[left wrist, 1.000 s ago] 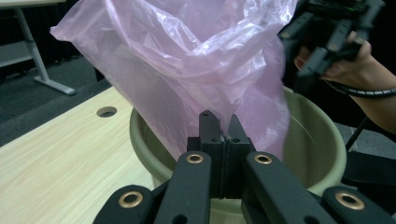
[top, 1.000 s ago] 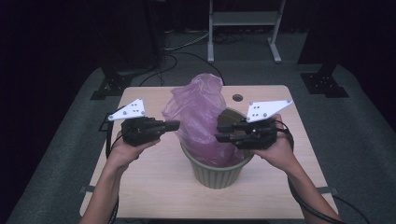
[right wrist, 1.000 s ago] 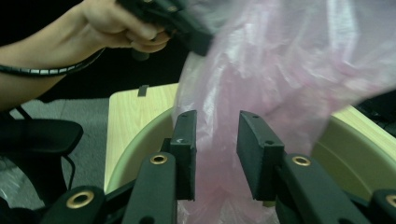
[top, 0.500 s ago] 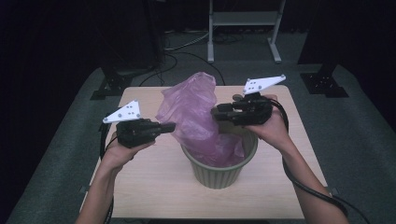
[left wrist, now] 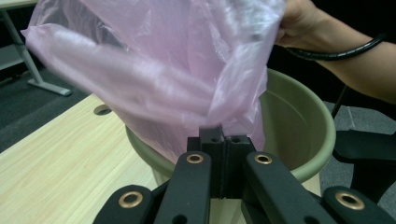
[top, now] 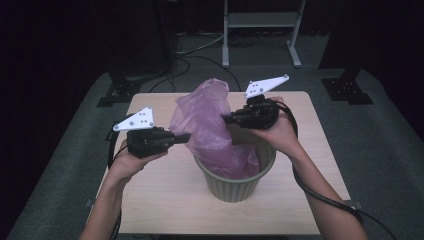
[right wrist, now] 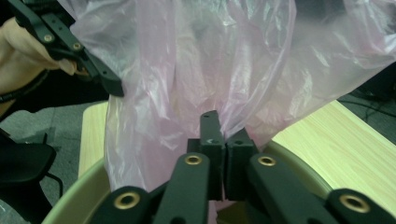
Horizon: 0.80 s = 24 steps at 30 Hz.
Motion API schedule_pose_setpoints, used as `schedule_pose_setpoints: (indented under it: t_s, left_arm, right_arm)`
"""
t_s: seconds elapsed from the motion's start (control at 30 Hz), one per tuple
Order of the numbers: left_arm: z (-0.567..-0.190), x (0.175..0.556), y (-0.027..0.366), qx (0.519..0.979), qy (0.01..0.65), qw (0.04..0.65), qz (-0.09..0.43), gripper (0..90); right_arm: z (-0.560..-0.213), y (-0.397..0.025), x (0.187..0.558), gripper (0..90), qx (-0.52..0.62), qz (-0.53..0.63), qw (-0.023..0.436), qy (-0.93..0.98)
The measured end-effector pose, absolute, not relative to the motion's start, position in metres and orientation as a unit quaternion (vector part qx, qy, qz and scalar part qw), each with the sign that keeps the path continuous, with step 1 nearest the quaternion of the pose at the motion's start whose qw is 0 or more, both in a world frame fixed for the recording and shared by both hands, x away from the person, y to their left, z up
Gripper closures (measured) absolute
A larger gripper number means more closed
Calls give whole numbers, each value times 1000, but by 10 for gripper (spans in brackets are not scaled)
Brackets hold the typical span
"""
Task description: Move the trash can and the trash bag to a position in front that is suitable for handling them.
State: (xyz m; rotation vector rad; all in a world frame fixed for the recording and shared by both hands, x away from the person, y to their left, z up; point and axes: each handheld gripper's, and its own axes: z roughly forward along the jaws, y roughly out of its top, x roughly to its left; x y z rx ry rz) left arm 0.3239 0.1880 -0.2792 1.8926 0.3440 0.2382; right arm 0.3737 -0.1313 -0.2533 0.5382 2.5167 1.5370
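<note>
A thin pink plastic bag rises out of a green round bin standing on the wooden table. My left gripper is shut on the bag's left edge, level with the bin's rim. My right gripper is shut on the bag's far right edge, behind and above the rim. In the left gripper view the closed jaws pinch the bag film in front of the bin. In the right gripper view the jaws clamp the bag, with the left gripper beyond it at upper left.
The table has a round cable hole near its far edge. A metal stand and cables lie on the dark floor behind the table. Bare tabletop surrounds the bin on the near side and both flanks.
My right gripper has moved away from me and upward, from the bin's near right rim to behind it, pulling the bag's edge along. The left gripper stayed almost still.
</note>
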Motion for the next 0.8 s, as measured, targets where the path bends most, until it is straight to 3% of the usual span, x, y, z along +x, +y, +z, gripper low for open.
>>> schedule_pose_setpoints:
  t_s: [0.8]
  left_arm:
    - [-284, 344, 209, 799, 187, 560, 111, 899]
  right_arm:
    - [-254, -265, 339, 900, 261, 487, 121, 825]
